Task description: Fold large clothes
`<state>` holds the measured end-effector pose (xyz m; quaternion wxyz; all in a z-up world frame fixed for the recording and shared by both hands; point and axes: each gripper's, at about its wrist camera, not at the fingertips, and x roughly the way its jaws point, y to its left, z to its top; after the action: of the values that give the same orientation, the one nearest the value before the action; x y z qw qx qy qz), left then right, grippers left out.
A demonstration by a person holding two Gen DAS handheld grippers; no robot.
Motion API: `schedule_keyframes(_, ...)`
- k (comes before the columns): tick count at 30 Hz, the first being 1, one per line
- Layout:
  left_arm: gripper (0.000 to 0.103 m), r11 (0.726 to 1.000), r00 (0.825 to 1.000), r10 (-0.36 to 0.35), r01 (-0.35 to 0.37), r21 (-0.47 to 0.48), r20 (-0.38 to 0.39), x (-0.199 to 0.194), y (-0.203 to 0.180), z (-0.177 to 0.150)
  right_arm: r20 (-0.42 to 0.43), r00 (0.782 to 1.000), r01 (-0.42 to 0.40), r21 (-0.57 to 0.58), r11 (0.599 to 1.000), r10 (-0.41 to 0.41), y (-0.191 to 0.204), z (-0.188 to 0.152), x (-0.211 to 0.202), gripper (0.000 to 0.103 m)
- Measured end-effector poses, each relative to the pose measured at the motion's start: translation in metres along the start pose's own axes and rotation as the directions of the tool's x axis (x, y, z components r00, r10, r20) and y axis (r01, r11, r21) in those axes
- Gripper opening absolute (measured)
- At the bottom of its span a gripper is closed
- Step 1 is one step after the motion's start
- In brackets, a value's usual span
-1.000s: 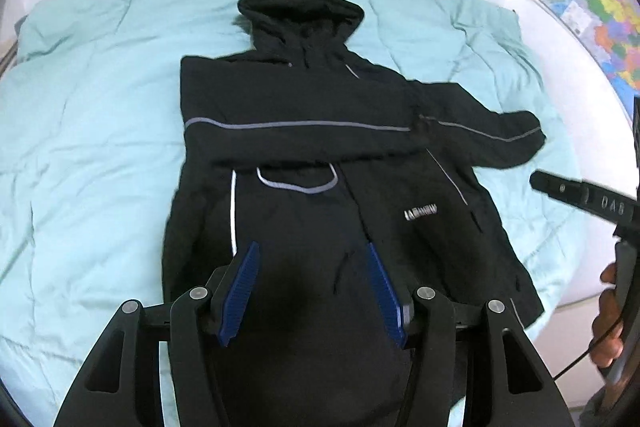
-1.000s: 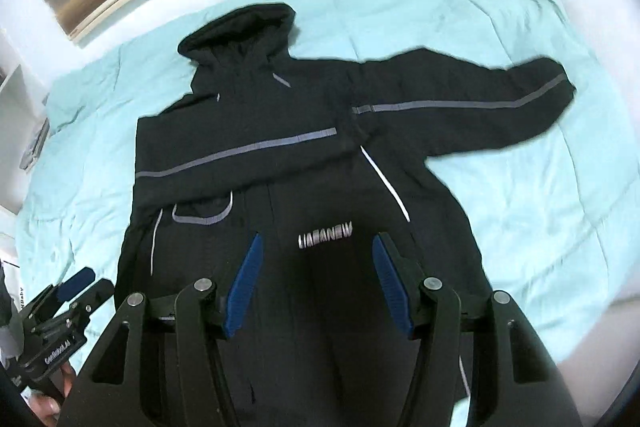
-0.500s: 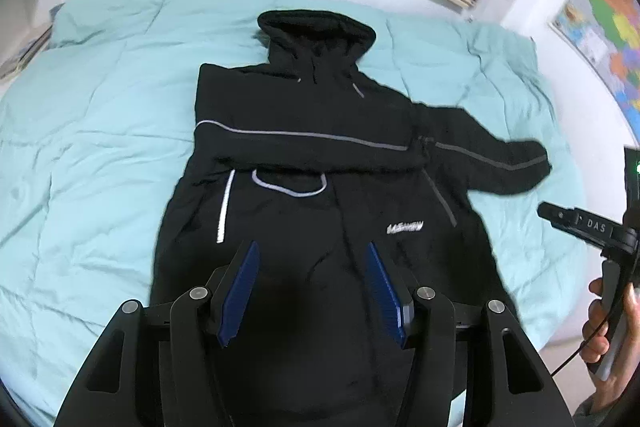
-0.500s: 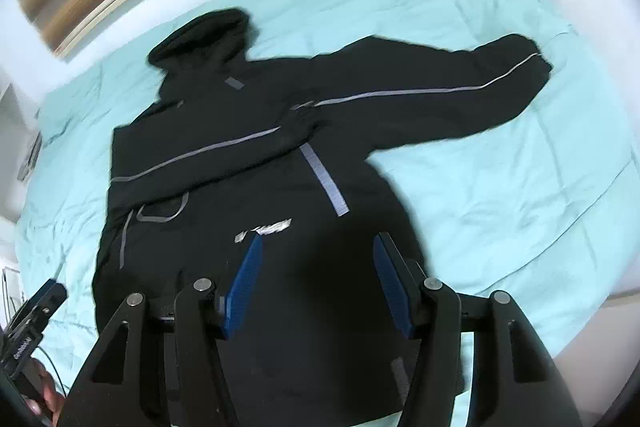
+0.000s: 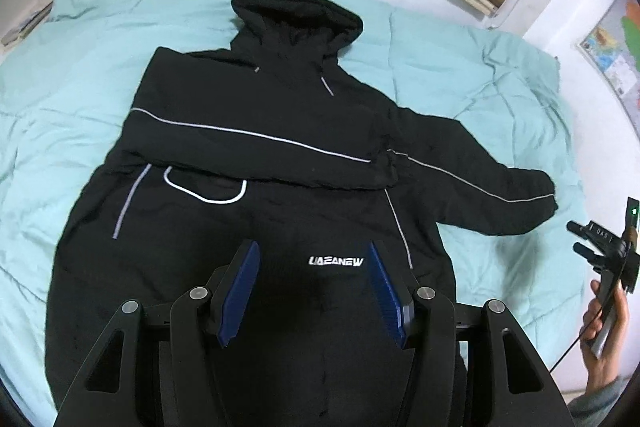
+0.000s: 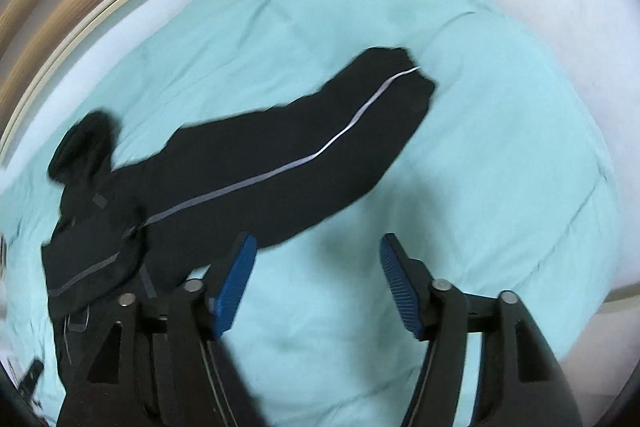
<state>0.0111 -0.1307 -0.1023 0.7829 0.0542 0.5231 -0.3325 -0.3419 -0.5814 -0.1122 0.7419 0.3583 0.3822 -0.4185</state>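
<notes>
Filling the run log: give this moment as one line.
black hooded jacket: flat on teal quilt | one sleeve: unfolded | left gripper: open, empty | right gripper: opening, empty

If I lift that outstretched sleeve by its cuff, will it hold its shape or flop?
The sleeve will probably flop: it lies limp and creased on the quilt. It looks padded, so likely bulky rather than heavy. Still joined to the jacket, it may tug the body along.

Left hand-held gripper (image 5: 312, 291) gapes empty; right hand-held gripper (image 6: 316, 287) is opening, empty.
</notes>
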Motion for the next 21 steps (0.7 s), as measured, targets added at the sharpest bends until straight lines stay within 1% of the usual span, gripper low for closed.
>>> schedule_keyframes(1,0.058,1.000,1.000,0.013,-0.013,0.001,-0.004,0.004,-0.005,0.001,0.003,1.000,-0.004,0.018,1.000,0.004,-0.010,0.009,0.008,0.074)
schedule_keyframes(4,0.058,0.998,0.998,0.063,-0.063,0.014,-0.014,0.015,-0.021,0.005,0.019,0.999,-0.028,0.079,0.996,0.027,-0.043,0.044,0.038,0.075)
schedule_keyframes(7,0.058,0.995,0.995,0.100,-0.100,0.015,-0.027,0.026,-0.032,0.012,0.035,0.999,-0.008,0.104,0.995,0.004,-0.066,0.080,0.066,0.075)
schedule_keyframes(9,0.058,0.994,0.992,0.112,-0.112,0.004,-0.049,0.038,-0.037,0.016,0.042,0.999,-0.005,0.120,0.993,0.000,-0.077,0.100,0.085,0.075)
schedule_keyframes(13,0.058,0.992,0.987,0.123,-0.124,0.000,-0.101,0.064,-0.049,0.022,0.034,0.999,0.021,0.139,0.990,-0.026,-0.095,0.123,0.119,0.075)
schedule_keyframes(14,0.058,0.992,0.986,0.127,-0.127,0.006,-0.113,0.069,-0.053,0.023,0.018,1.000,0.014,0.146,0.989,-0.017,-0.098,0.126,0.131,0.075)
schedule_keyframes(16,0.058,0.991,0.982,0.130,-0.128,0.022,-0.136,0.079,-0.061,0.026,-0.020,0.999,-0.043,0.164,0.985,0.047,-0.099,0.127,0.151,0.075)
schedule_keyframes(17,0.058,0.991,0.980,0.133,-0.130,0.031,-0.146,0.084,-0.065,0.026,-0.041,0.995,-0.084,0.173,0.981,0.092,-0.099,0.126,0.161,0.075)
schedule_keyframes(18,0.058,0.991,0.979,0.136,-0.131,0.039,-0.151,0.087,-0.069,0.027,-0.055,0.992,-0.100,0.177,0.979,0.111,-0.097,0.124,0.168,0.075)
schedule_keyframes(19,0.058,0.990,0.978,0.139,-0.133,0.049,-0.154,0.091,-0.073,0.028,-0.060,0.991,-0.105,0.172,0.979,0.116,-0.095,0.121,0.173,0.074)
schedule_keyframes(20,0.058,0.989,0.977,0.141,-0.133,0.057,-0.157,0.093,-0.077,0.029,-0.060,0.991,-0.107,0.161,0.981,0.118,-0.090,0.117,0.174,0.061)
schedule_keyframes(21,0.058,0.989,0.976,0.142,-0.133,0.066,-0.163,0.097,-0.080,0.029,-0.045,0.992,-0.110,0.144,0.983,0.117,-0.085,0.115,0.172,0.051)
